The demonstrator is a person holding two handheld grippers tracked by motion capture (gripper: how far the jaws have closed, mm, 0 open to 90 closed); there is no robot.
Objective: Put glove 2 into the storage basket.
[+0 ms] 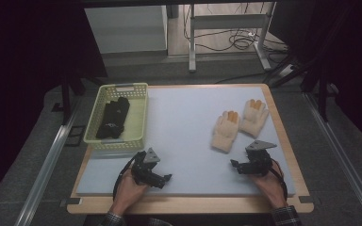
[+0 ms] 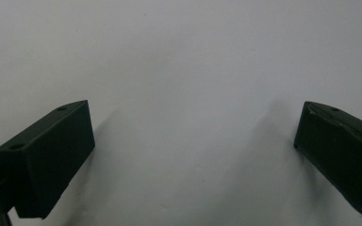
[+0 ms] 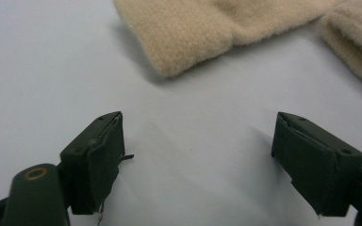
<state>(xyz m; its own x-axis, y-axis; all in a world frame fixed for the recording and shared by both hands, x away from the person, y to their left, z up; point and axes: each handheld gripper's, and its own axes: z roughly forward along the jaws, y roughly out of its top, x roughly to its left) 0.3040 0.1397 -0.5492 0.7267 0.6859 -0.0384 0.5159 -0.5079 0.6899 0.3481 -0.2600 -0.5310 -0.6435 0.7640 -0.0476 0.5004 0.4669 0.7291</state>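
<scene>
Two cream knitted gloves lie flat on the pale blue mat [image 1: 184, 117] toward its far right: the nearer glove [image 1: 226, 131] and the farther glove [image 1: 254, 116] sit side by side, edges touching, fingers pointing away from the person. The right gripper [image 1: 236, 165] rests low over the mat just short of the nearer glove's cuff [image 3: 188, 35], jaws spread wide and empty. The left gripper [image 1: 164, 180] sits near the mat's front left, jaws also spread over bare mat. A yellow-green basket [image 1: 140, 117] at the far left holds black gloves [image 1: 113, 117]
</scene>
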